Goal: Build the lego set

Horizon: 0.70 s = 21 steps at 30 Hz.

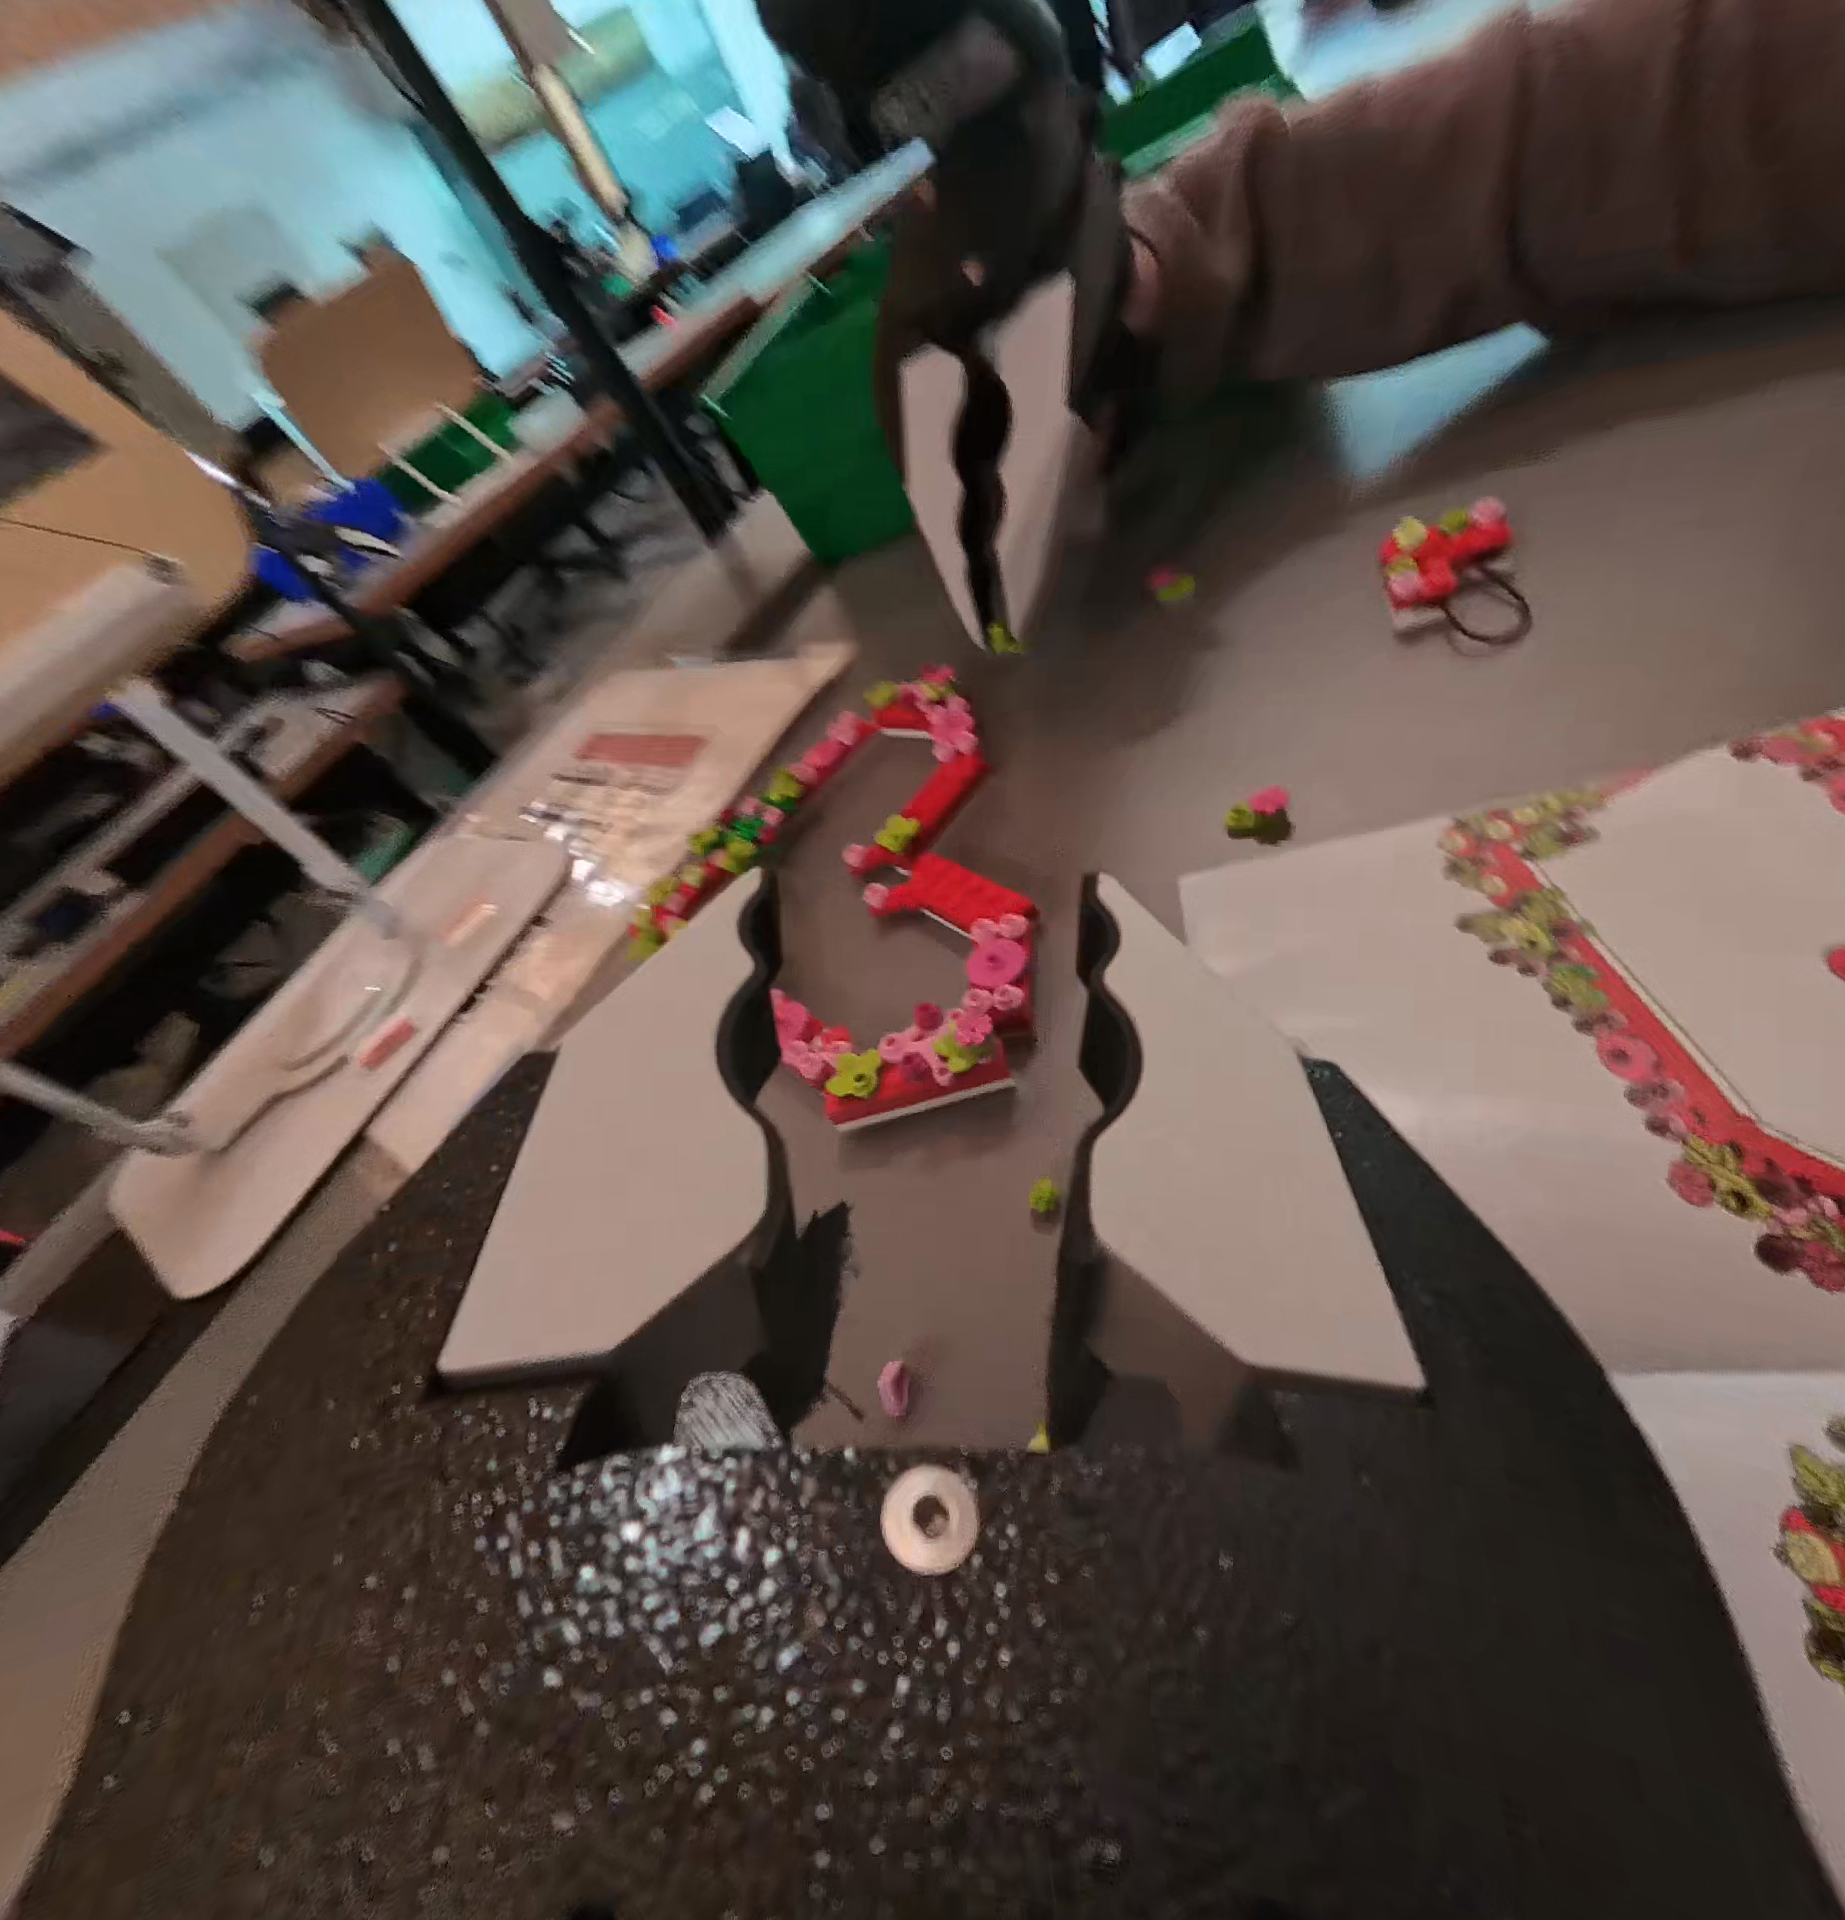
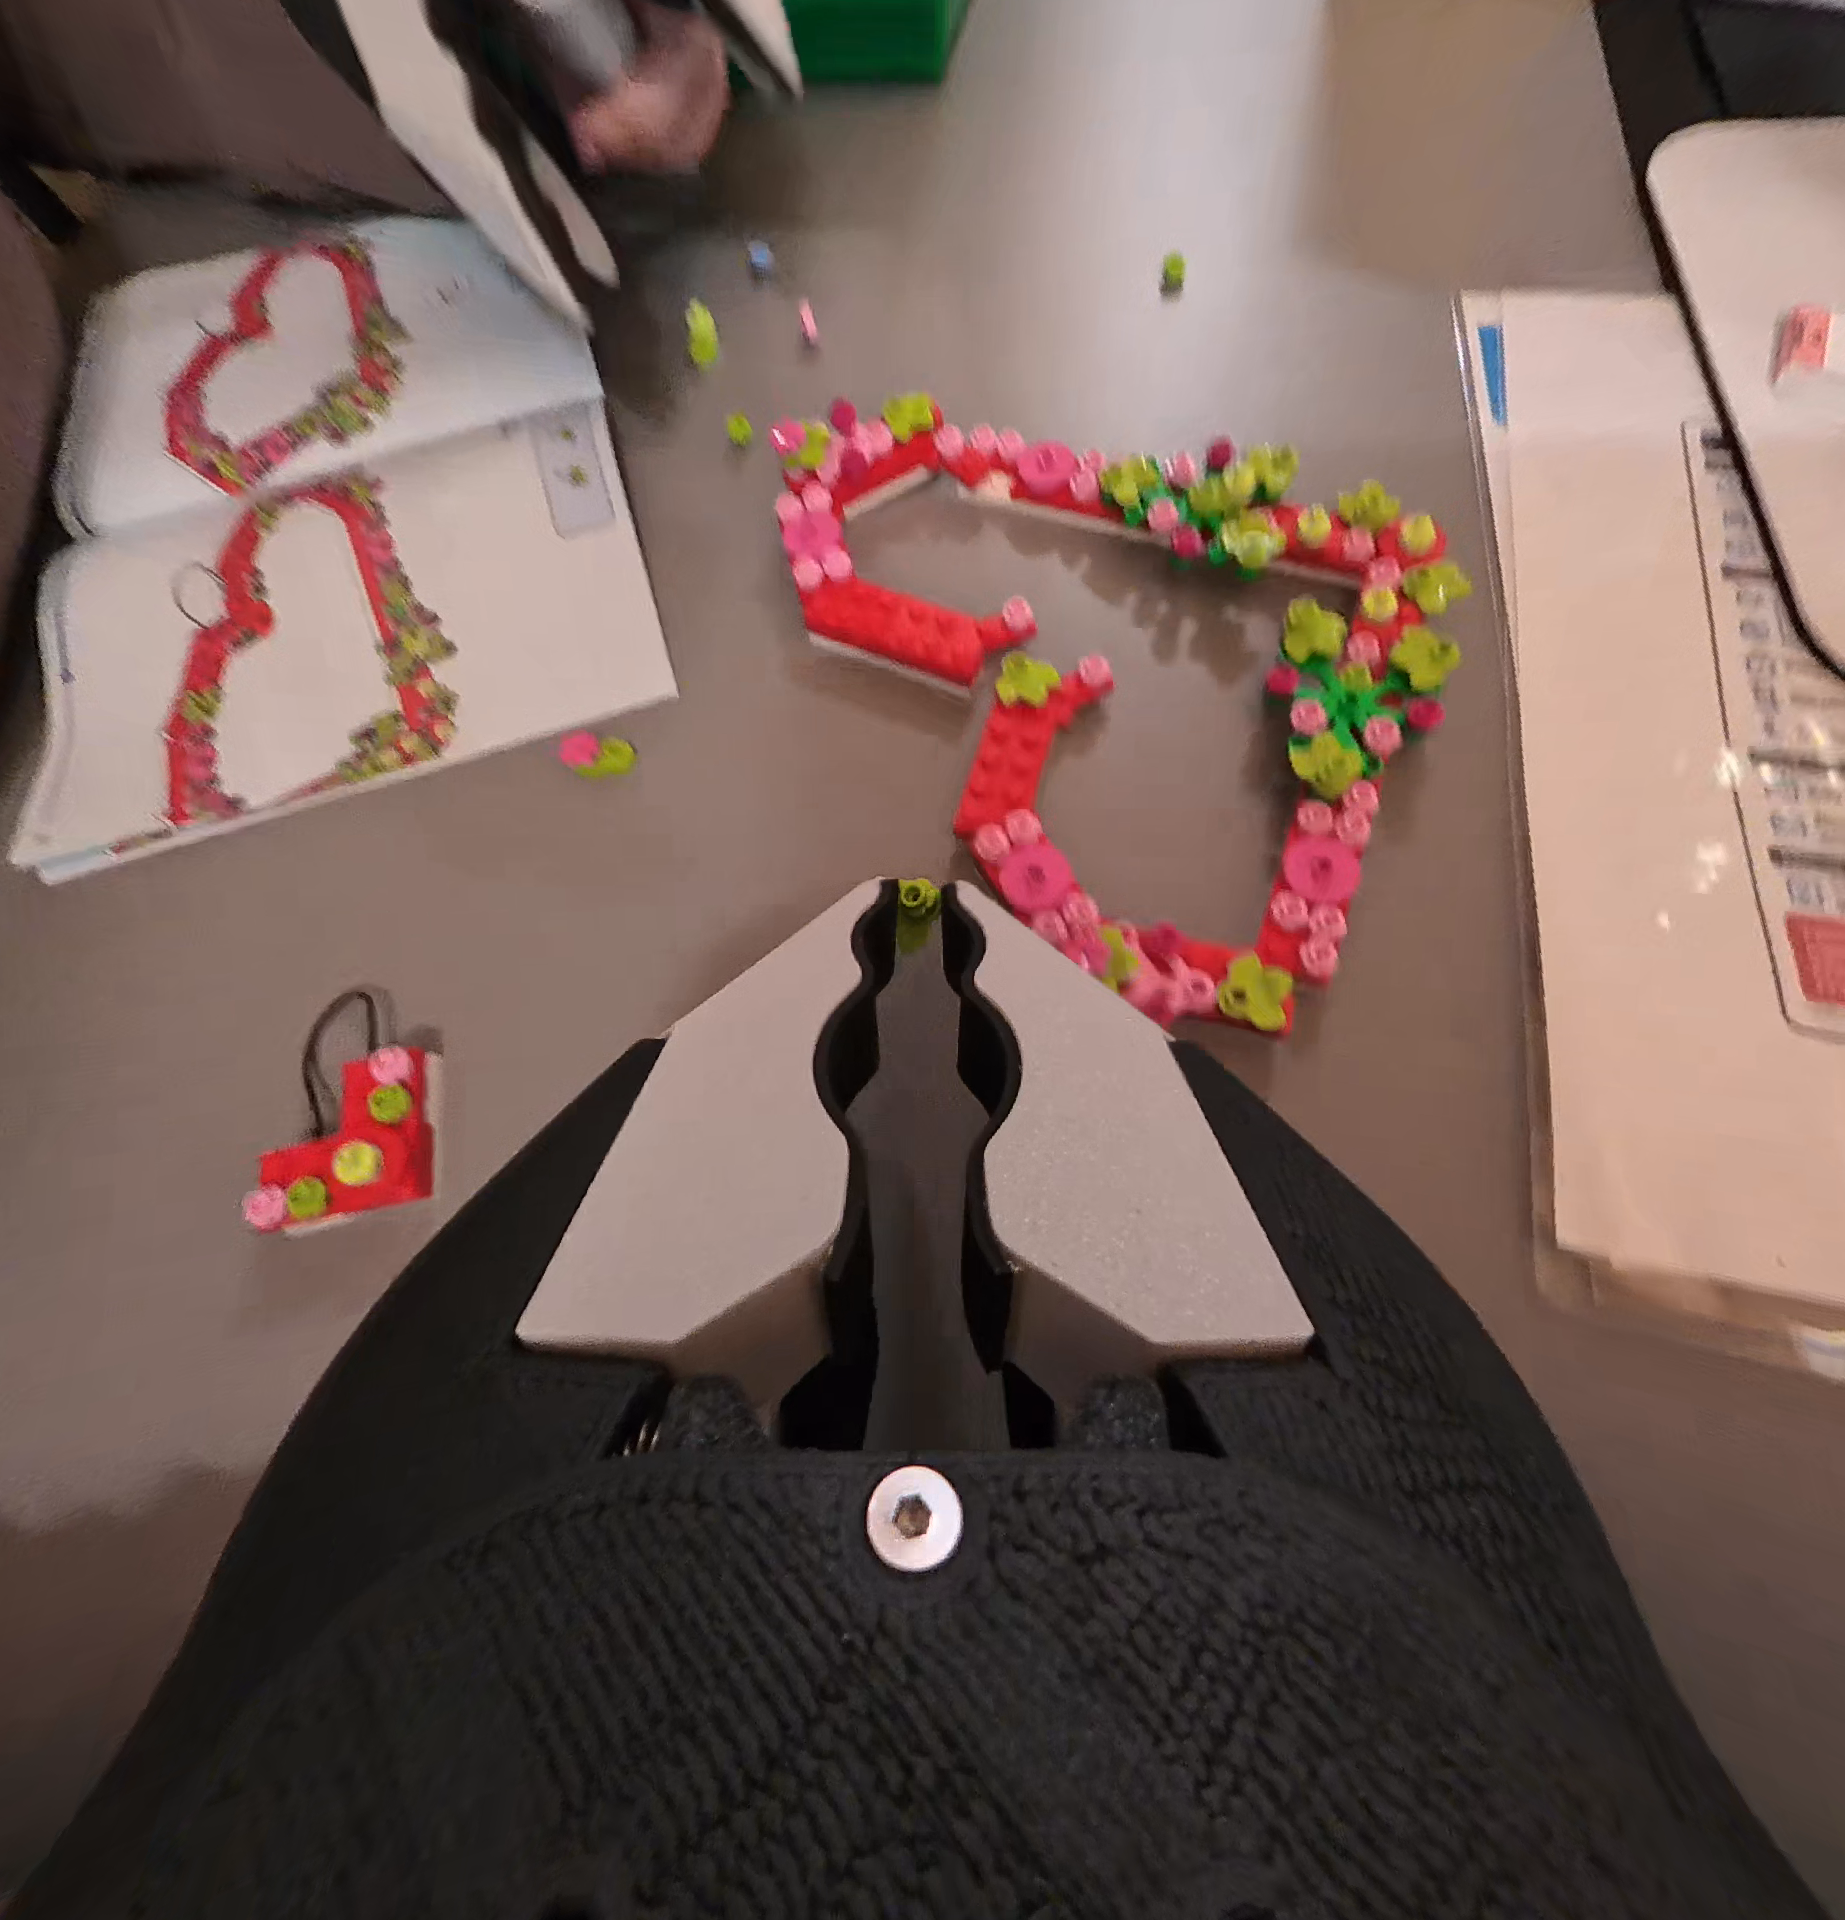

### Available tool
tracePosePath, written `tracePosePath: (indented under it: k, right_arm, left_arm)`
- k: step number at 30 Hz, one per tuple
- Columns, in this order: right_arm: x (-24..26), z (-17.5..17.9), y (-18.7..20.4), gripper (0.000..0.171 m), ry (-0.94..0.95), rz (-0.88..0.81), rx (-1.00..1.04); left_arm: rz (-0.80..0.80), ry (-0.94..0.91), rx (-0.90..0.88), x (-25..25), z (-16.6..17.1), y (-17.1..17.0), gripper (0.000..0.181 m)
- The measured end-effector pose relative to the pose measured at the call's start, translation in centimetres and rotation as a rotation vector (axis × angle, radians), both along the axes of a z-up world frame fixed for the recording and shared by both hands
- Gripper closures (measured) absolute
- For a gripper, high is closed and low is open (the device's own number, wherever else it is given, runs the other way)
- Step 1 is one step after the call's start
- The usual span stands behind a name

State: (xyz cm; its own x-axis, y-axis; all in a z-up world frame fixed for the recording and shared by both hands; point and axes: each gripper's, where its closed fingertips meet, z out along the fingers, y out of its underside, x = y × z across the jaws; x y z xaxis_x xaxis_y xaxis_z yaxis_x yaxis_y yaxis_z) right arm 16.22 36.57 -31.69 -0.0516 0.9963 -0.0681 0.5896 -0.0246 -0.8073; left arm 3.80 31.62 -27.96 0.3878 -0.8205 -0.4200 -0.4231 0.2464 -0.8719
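Above the grey table (image 2: 585,935), a lime piece (image 2: 916,900) is pinched by the right gripper (image 2: 916,894); the left gripper (image 1: 923,914) is held wide over the red heart frame (image 1: 939,997).

Your right gripper (image 2: 916,902) pinches a lime green piece (image 2: 915,900) at its tips, just off the heart frame (image 2: 1011,748) at one o'clock. Small red corner piece (image 2: 362,1148) with a black loop at nine o'clock. Open instruction booklet (image 2: 575,623) at ten o'clock. Loose studs lie scattered at twelve o'clock.
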Motion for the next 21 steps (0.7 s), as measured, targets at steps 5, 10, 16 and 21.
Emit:
tracePosePath:
  k: [5,10,16,21]
  right_arm:
    - [-4.2,1.0,-1.6,0.165,0.017,0.053,0.033]
    - [-7.2,0.2,-3.0,0.165,-0.011,0.145,0.105]
    - [-8.0,-0.3,-3.7,0.165,-0.002,0.178,0.125]
    - [-8.0,-0.8,-3.3,0.165,-0.009,0.176,0.113]
  left_arm:
    - [-0.109,0.207,-0.177,1.5,-3.4,0.6,0.118]
    - [-0.159,0.244,-0.259,3.1,-4.7,1.4,0.120]
    - [-0.160,0.270,-0.278,2.9,-5.4,1.2,0.127]
    - [-0.161,0.293,-0.295,3.0,-5.7,1.4,0.137]
